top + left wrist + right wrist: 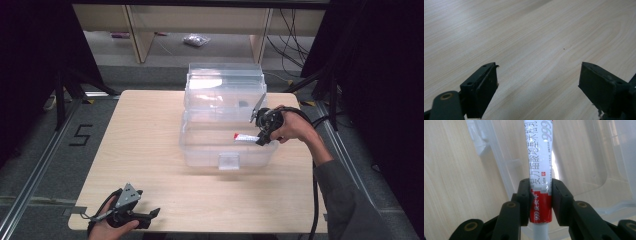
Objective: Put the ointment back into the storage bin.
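A clear plastic bin (227,160) with its lid raised at the back stands on the table's right half. My right gripper (259,139) reaches over the bin's right wall, shut on a red and white box (246,137) that points left, level, over the bin's inside. In the right gripper view the box (540,157) runs up from between the jaws, its red end clamped by the pads, with the bin's wall (499,165) below it. My left gripper (149,216) rests near the table's front left edge, and the left gripper view has its jaws (539,87) open over bare wood.
The wooden table (150,150) has free room to the left of and in front of the bin. Black cables trail from both grippers. Behind the table are wooden shelf legs and a plastic bag (196,40) on the floor.
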Demonstrator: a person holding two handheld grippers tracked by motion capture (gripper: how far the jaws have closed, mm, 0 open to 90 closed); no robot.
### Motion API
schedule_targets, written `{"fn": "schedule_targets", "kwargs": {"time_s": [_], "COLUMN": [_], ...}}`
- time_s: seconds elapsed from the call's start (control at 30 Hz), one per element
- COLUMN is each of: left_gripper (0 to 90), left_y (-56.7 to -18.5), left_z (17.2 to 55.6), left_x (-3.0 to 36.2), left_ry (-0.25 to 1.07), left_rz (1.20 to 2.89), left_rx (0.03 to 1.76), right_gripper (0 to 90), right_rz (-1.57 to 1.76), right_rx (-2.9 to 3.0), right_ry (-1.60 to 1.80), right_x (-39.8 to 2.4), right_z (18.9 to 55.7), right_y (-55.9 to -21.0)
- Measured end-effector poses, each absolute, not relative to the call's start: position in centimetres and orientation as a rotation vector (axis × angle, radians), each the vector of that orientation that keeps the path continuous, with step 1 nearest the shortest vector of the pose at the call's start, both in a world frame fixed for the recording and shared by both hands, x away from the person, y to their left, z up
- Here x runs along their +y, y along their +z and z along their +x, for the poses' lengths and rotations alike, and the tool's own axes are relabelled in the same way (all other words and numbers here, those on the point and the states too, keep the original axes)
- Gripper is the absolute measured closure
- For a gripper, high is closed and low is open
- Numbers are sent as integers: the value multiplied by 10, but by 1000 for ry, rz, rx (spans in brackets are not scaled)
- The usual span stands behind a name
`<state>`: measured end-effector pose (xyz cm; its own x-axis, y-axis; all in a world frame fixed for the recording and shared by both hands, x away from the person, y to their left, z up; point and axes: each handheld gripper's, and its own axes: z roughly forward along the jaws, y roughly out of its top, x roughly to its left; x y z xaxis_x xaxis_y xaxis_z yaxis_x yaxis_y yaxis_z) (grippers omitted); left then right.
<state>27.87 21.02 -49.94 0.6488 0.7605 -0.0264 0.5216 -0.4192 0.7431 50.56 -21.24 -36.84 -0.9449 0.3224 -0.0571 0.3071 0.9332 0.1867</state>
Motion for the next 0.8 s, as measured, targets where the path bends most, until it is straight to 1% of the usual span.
{"fn": "schedule_targets", "kwargs": {"time_s": [0.3,0.57,0.77,0.8], "left_gripper": [149,149,149,149], "left_y": [-499,-500,-499,-499], "left_z": [279,279,279,279], "left_x": [210,210,210,210], "left_ry": [409,408,409,409], "left_rz": [2120,2118,2119,2119], "left_rx": [991,993,992,992], "right_gripper": [708,707,706,706], "right_rz": [509,496,538,506], "right_rx": [3022,3053,3053,3061], "right_ry": [247,238,227,229], "right_x": [-213,-215,-215,-216], "right_z": [505,507,509,510], "right_y": [-377,-391,-395,-395]}}
